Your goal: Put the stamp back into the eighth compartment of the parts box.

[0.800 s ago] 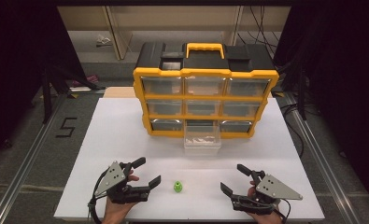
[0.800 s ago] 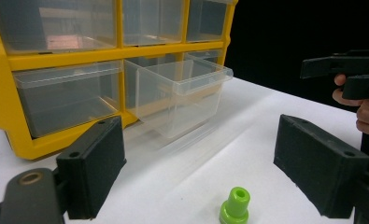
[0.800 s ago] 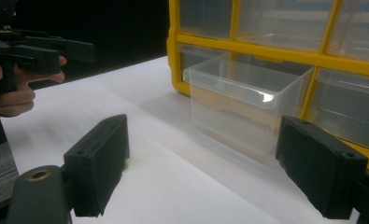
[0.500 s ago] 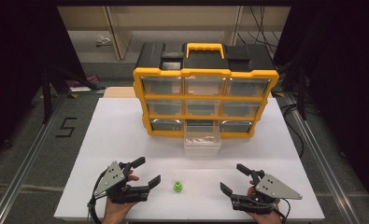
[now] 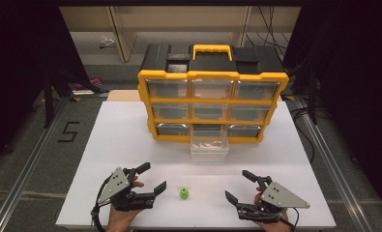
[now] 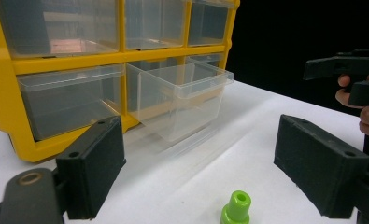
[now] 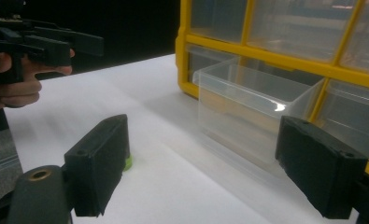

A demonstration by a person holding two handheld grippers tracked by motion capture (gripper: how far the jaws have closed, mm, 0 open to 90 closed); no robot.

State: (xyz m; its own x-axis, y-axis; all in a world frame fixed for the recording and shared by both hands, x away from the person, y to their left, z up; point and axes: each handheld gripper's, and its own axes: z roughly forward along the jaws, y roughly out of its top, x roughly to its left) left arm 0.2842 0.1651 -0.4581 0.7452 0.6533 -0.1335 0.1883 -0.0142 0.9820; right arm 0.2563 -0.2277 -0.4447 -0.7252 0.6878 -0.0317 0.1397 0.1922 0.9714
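White desk (image 5: 130, 140), dark room behind. Green peg (image 5: 183, 194) upright between left gripper (image 5: 150, 179) and right gripper (image 5: 237, 186), both jaws released, empty. Risk: sideways nudge topples peg, rolls away from pulled-out drawer (image 5: 209, 144).

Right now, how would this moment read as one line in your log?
left gripper: open, empty | right gripper: open, empty | green piece: on table between them | bottom-middle drawer: pulled out

Small green peg (image 5: 183, 194) upright before pulled-out clear drawer (image 5: 209, 147).
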